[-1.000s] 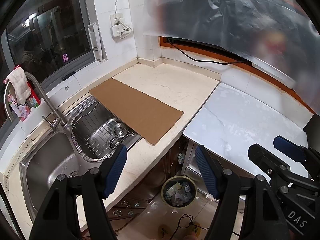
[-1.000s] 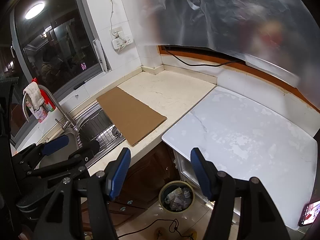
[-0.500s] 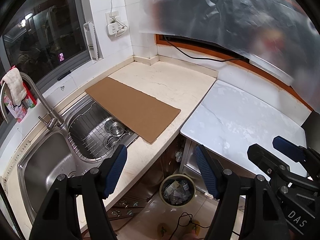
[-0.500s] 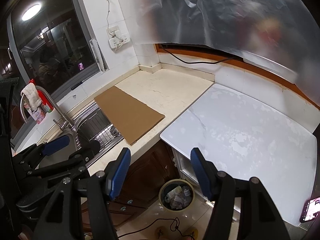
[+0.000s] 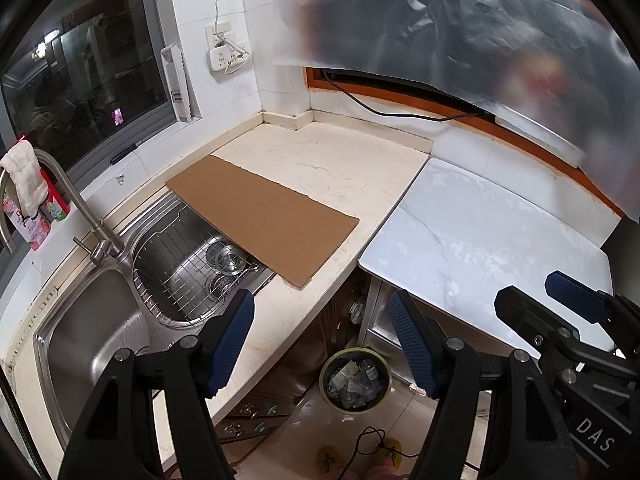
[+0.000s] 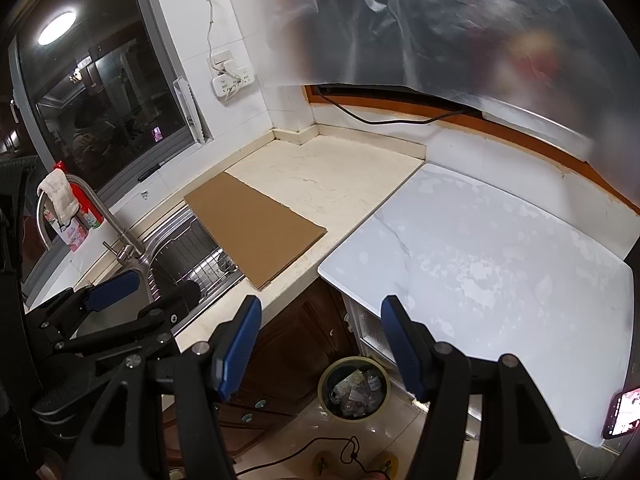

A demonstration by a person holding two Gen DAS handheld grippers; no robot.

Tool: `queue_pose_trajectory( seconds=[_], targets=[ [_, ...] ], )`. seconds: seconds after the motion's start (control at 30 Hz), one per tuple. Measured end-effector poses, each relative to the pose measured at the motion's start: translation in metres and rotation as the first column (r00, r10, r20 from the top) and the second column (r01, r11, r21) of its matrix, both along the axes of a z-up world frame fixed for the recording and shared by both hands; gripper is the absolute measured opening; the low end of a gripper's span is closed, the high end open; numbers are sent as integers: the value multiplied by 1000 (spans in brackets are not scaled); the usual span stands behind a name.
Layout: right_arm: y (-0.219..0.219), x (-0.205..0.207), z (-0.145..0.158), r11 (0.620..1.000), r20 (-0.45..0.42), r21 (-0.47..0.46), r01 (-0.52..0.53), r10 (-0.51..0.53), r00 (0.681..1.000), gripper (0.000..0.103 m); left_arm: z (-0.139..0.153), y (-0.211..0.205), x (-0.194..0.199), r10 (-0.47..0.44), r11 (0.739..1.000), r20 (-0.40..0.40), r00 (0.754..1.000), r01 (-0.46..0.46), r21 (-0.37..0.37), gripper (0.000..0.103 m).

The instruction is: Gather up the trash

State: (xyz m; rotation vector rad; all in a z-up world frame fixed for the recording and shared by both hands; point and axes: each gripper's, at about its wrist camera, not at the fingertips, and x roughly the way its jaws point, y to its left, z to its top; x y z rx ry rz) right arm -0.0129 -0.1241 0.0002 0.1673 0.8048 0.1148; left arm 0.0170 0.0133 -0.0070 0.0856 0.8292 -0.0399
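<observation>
A round trash bin (image 5: 354,380) holding crumpled wrappers and a small bottle stands on the floor below the counter edge; it also shows in the right wrist view (image 6: 352,390). A flat brown cardboard sheet (image 5: 260,216) lies on the beige counter, partly over the sink's dish rack, and the right wrist view shows this cardboard (image 6: 252,228) too. My left gripper (image 5: 320,320) hangs open and empty above the bin. My right gripper (image 6: 320,320) is open and empty as well, held beside the left one. Each gripper appears at the edge of the other's view.
A double steel sink (image 5: 92,344) with a tap (image 5: 84,208) and a wire rack (image 5: 192,272) fills the left. A white marble slab (image 5: 480,248) covers the right. A phone (image 6: 620,412) lies at that slab's near corner. A cable (image 5: 384,444) trails on the floor.
</observation>
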Motion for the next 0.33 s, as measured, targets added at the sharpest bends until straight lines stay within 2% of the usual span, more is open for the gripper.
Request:
queue_pose_trajectory(
  seconds=[0.33],
  targets=[
    [2, 3, 1, 1000, 2, 0, 14, -14, 1000, 63, 0, 6, 5, -20, 1000, 8, 1000, 20, 3, 69]
  ],
)
